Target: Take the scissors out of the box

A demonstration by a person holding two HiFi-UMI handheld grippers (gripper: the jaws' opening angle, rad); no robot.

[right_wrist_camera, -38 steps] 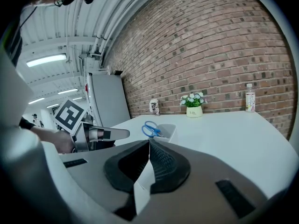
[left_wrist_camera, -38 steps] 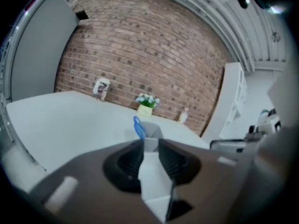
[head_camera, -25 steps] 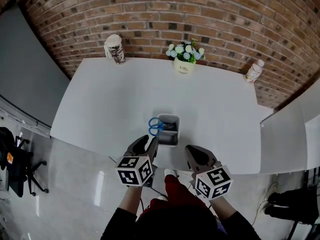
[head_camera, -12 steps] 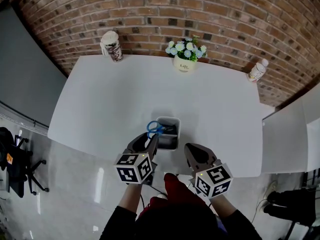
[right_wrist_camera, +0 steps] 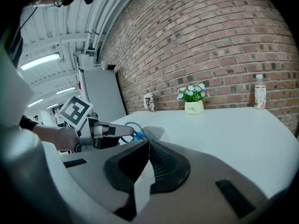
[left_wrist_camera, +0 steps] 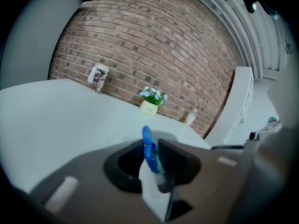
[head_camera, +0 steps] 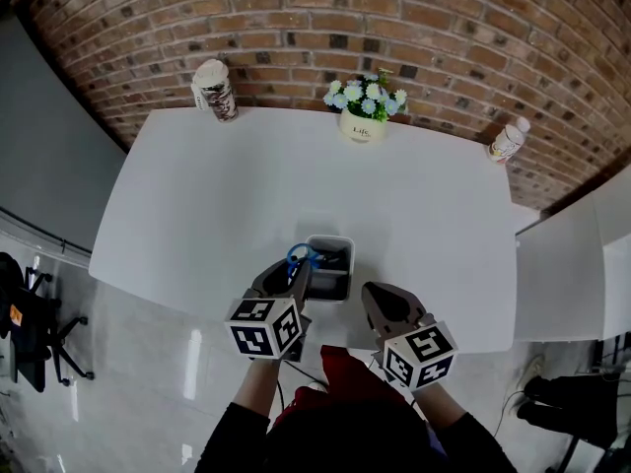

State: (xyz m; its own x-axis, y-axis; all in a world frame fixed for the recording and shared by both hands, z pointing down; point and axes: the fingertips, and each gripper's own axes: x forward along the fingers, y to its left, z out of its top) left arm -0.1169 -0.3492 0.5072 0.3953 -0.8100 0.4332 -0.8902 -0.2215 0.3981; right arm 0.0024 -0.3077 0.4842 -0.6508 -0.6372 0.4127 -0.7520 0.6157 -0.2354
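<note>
Left gripper (head_camera: 295,270): jaws are closing on the scissors (left_wrist_camera: 149,148). One blue handle ring stands edge-on between the tips, and both pads look to be up against it. From the right gripper view I see the rest of the blue loops poking out past the left tips.

Right gripper (right_wrist_camera: 148,143): jaws together, nothing between them. It hangs just to the right of the box, level with the left one. I can't tell if it touches the box.

The scissors are in the grey box (head_camera: 331,239), at its near-left corner. The handles stick up above the rim and the blades go down inside, mostly hidden. There is something dark in the box too, too small to name.

The box sits on the white table (head_camera: 217,195), close to the near edge and roughly centred in front of me. The marker cubes on both grippers face up at the head camera, with dark sleeves behind them.

Far edge of the table, against the brick wall (head_camera: 414,28):
- Left: a patterned lidded cup (head_camera: 214,89).
- Middle: a pale pot of flowers (head_camera: 363,126).
- Right: a small bottle (head_camera: 506,141).

All three are well apart from the box. A black office chair (head_camera: 30,323) stands on the floor off to the left.
</note>
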